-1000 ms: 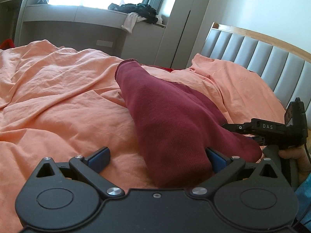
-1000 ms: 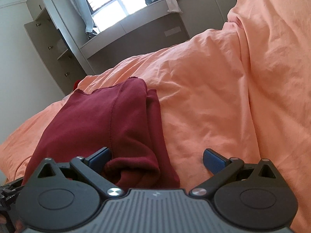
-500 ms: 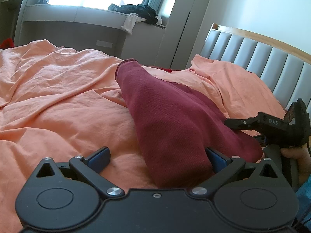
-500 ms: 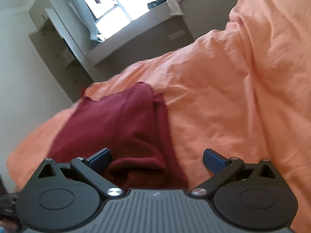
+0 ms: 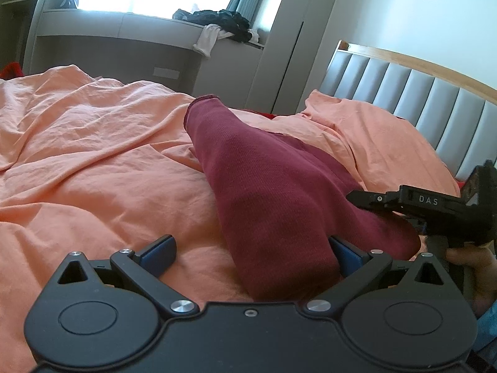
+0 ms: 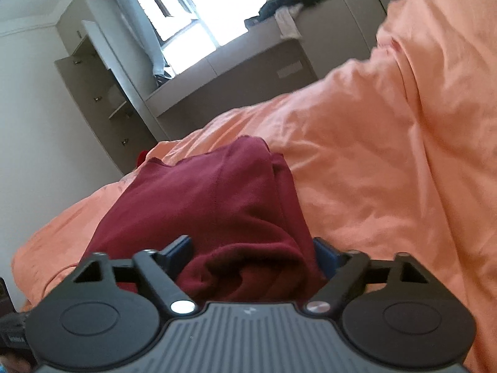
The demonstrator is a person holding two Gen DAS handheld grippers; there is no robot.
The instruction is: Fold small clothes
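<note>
A dark red garment [image 5: 273, 192] lies folded lengthwise on the orange bed cover [image 5: 93, 161]. My left gripper [image 5: 248, 255] is open; its near end lies between the fingers against the right pad, the left pad on the bare cover. The right gripper's body [image 5: 428, 208] shows at the garment's right edge in the left wrist view. In the right wrist view the garment [image 6: 217, 205] fills the space between the fingers of my right gripper [image 6: 251, 255], which have narrowed around its bunched near edge; whether they pinch it is not clear.
A grey padded headboard [image 5: 419, 99] and an orange pillow [image 5: 372, 130] stand at the right. A grey window bench [image 5: 124, 40] with a heap of dark and white clothes [image 5: 220, 25] lies beyond the bed. A cabinet [image 6: 102, 99] stands by the wall.
My right gripper's fingers have closed in from wide open around the garment's near edge, and its view tilted up. My left gripper has stayed still and open.
</note>
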